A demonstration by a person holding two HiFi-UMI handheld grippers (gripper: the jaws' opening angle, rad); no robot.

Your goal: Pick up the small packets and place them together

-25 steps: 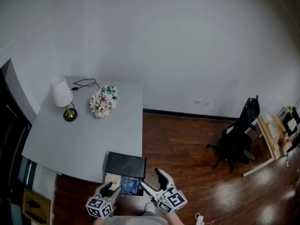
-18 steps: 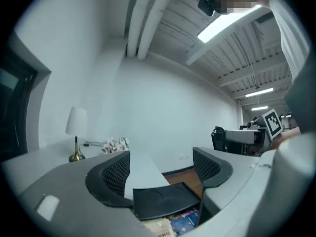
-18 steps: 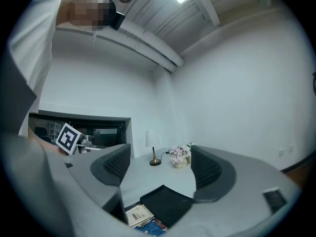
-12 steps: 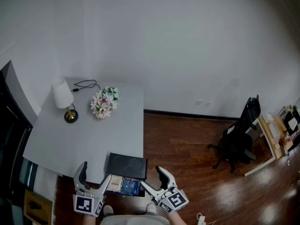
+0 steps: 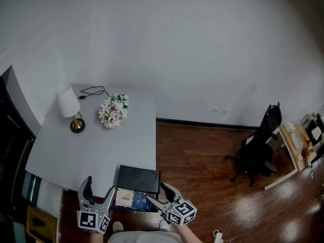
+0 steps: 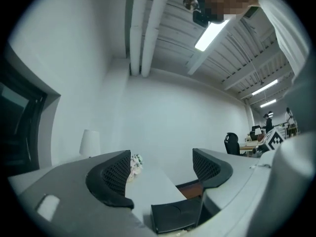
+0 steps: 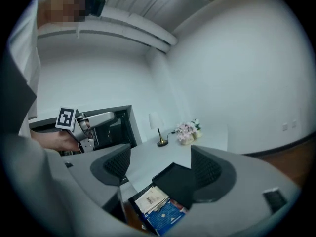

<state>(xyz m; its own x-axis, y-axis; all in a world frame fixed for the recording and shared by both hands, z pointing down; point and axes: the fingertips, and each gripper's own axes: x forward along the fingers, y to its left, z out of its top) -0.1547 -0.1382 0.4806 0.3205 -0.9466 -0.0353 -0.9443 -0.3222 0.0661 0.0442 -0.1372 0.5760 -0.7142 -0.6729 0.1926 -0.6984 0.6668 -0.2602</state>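
Note:
At the table's near edge sits an open black box [image 5: 137, 178] holding a beige packet [image 5: 124, 197] and a blue packet [image 5: 141, 201]. My left gripper [image 5: 97, 188] hovers left of the box; its jaws have just been opening, they stand wide and nothing is between them. My right gripper [image 5: 161, 196] is at the box's right side, open and empty. In the right gripper view the beige packet [image 7: 152, 199] and the blue packet [image 7: 167, 216] lie below the jaws, in front of the black lid [image 7: 173, 177]. The left gripper view shows only the lid [image 6: 175, 215] low between its jaws.
A grey table [image 5: 86, 146] carries a white lamp [image 5: 68, 105], a bunch of flowers [image 5: 112, 110] and a black cable [image 5: 92, 90]. A black office chair [image 5: 258, 151] stands on the wooden floor at the right. A dark cabinet [image 5: 12, 135] borders the table's left.
My left gripper has lifted away from the box towards the left, and its jaws have spread. The right gripper has sunk and shifted left, closer to the packets.

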